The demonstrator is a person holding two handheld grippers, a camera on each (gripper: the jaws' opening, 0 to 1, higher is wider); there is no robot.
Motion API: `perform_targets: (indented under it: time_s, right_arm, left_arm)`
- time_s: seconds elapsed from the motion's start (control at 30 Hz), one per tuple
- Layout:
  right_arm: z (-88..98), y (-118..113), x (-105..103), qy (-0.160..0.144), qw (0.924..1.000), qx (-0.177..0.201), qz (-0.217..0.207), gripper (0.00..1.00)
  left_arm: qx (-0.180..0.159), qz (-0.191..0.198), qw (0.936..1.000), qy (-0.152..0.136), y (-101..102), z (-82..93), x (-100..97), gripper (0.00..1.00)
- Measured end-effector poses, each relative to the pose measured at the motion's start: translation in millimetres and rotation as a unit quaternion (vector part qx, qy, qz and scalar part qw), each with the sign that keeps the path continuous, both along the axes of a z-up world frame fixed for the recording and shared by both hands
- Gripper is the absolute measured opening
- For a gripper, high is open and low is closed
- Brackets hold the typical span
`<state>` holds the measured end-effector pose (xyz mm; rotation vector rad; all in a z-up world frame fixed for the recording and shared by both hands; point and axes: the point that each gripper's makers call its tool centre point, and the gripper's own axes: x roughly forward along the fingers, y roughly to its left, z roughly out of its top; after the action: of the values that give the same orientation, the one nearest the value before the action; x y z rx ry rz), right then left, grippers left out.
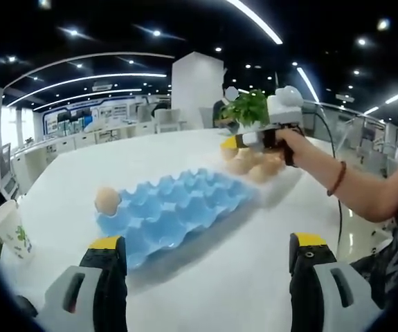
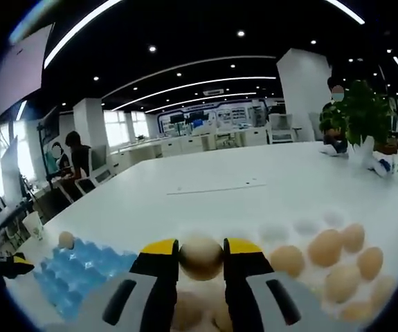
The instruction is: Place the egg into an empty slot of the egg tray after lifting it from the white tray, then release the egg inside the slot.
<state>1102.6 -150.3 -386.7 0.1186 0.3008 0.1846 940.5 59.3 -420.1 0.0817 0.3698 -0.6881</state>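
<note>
A blue egg tray (image 1: 174, 211) lies on the white table, with one egg (image 1: 106, 200) in its far left corner slot. My left gripper (image 1: 202, 259) hangs open above the table in front of it, nothing between its fingers. Beyond the blue tray, my right gripper (image 1: 243, 142) sits over a cluster of eggs (image 1: 257, 164), held by a person's hand. In the right gripper view, my right gripper (image 2: 200, 257) is shut on an egg (image 2: 200, 257) just above the white tray (image 2: 323, 232) of several eggs (image 2: 337, 259). The blue egg tray (image 2: 77, 273) lies to the left.
A paper cup (image 1: 10, 232) stands near the table's left edge. A potted plant (image 2: 361, 121) stands at the far right of the table, by small objects (image 2: 384, 166). A sheet of paper (image 2: 216, 187) lies mid-table. People sit at desks beyond.
</note>
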Motion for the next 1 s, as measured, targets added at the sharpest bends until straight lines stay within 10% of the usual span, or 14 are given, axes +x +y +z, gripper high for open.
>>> perform_targets:
  time_s: [1.0]
  right_arm:
    - [9.1,134.6,-31.8,-0.014,0.9794,0.027,0.200,0.26]
  left_arm:
    - [0.006,-0.010,0.9999,0.005,-3.9,-4.1,-0.4,1.00]
